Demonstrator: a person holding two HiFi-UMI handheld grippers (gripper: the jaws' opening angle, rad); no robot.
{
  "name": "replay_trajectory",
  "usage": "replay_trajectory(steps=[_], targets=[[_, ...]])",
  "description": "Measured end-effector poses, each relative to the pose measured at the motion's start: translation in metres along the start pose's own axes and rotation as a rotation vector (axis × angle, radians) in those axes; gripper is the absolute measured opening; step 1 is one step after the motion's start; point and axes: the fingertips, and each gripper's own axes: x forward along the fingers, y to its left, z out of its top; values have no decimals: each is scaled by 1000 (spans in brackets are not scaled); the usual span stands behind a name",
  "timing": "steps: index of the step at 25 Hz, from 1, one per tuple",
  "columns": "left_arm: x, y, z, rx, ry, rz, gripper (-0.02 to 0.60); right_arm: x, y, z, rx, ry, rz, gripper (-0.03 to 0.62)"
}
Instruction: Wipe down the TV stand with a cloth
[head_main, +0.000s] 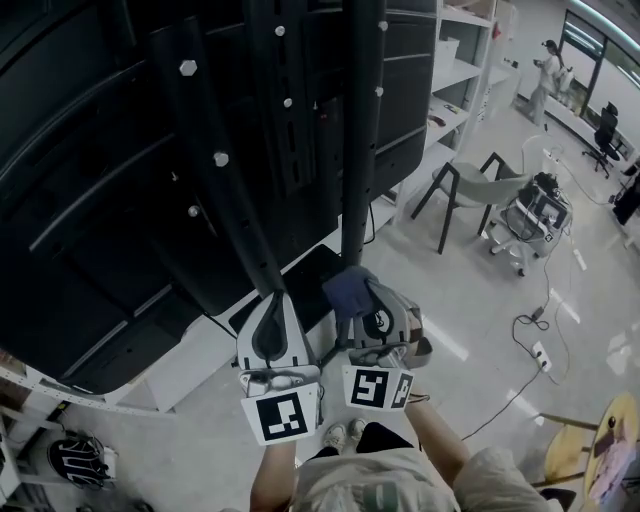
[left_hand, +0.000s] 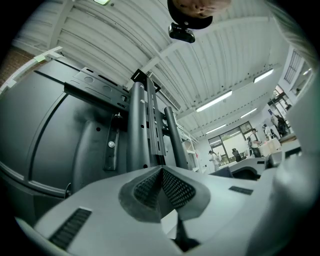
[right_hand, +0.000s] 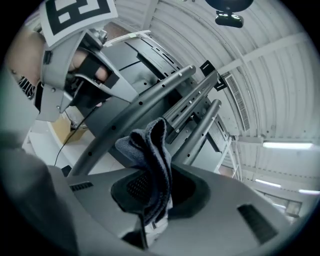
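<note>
The TV stand's black poles (head_main: 355, 130) rise in front of me against the back of a large dark TV (head_main: 90, 200). In the head view my right gripper (head_main: 352, 300) is shut on a dark blue cloth (head_main: 348, 288), close to the foot of the right pole. The right gripper view shows the cloth (right_hand: 150, 160) bunched between the jaws, with the poles (right_hand: 150, 100) just beyond. My left gripper (head_main: 272, 300) is beside it at the foot of the slanted left pole (head_main: 215, 170). Its jaws are shut with nothing in them (left_hand: 162, 175), and they point up along the poles (left_hand: 137, 130).
The stand's white base (head_main: 200, 355) lies on the floor below the grippers. To the right are a grey chair (head_main: 480, 185), white shelves (head_main: 455, 70), a wheeled cart (head_main: 535, 215) and floor cables (head_main: 530, 330). A wooden stool (head_main: 600, 440) is at the lower right. A person (head_main: 547, 70) stands far off.
</note>
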Motion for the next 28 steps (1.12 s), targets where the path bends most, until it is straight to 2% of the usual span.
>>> replay_trajectory(steps=[4,8,14,17,20,23,28], targets=[[17,-12,10,31,0,-22,15,21,-41,12,-41,-60,-49,61],[39,-36,18,56,-14,7,15,41,-90,24,-66,-149,-75,61],[72,-79,16,54,-12,68,15,62,-139,38,-93,-286,10,61],[82,-102,24,43,-31,76,15,65,-150,45,-119,-337,49,61],[85,-106,33,51,-44,94,15,69,-154,58,-134,-369,66,61],[90,-100,40,53,-65,98,15,74,-166,82,-157,-413,47,61],[94,-94,48,45,-93,94,15,88,-217,151,-254,-480,-50,61]])
